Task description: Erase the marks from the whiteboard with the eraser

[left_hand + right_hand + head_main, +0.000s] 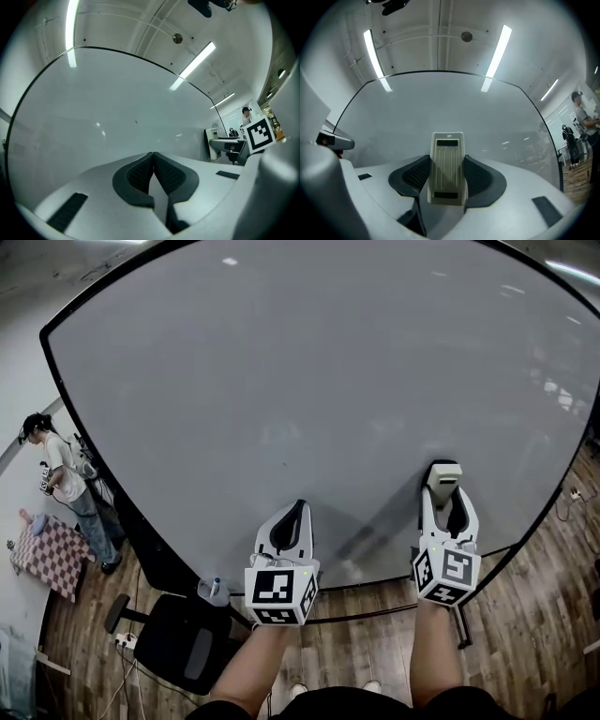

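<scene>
Eraser (448,168), a ribbed cream plastic block, sits clamped in the right gripper (448,161), low on the smooth, glossy whiteboard (309,381). The left gripper (153,158) is pinched closed on nothing. Only the head view shows a black chair (183,638).

The head view looks steeply down the glossy grey whiteboard (309,381) from close by; both gripper views sit near it, tilted up across that board (it fills each frame) toward long white ceiling lights (499,42).
</scene>
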Motion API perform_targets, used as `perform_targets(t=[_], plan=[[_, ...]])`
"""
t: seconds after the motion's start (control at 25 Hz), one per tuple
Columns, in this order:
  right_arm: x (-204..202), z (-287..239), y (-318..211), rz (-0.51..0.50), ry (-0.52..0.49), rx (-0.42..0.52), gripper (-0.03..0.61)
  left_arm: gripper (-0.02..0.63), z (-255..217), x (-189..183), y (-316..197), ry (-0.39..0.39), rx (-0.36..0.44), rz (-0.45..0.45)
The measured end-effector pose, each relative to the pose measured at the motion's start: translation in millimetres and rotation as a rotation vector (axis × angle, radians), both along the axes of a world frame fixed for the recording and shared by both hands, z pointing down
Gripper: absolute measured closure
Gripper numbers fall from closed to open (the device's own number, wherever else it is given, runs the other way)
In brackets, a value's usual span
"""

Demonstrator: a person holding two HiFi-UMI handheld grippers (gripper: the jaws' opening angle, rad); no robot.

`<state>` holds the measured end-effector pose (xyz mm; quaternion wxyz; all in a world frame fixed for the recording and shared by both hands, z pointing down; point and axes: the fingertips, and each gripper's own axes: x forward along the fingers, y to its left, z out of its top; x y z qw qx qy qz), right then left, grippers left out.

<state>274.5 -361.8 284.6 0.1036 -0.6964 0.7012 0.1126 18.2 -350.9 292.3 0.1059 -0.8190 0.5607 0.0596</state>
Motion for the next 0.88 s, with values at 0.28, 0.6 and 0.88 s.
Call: perform_targets(t=[0.28,0.6,0.88], plan=[[-100,-42,25,-0.15,0.142,0.08,0.327,0.595,-13,-51,7,-0.001,0.03,-0.073],[-241,-48,29,-0.332,0.292,0.104,0.327,0.595,-13,-118,20,0.01,0.042,-0.149],[-338,-25,31,-0.403,0.36,0.055,0.328,0.595,-8,-186,30,0.008,0.039,-0.21]])
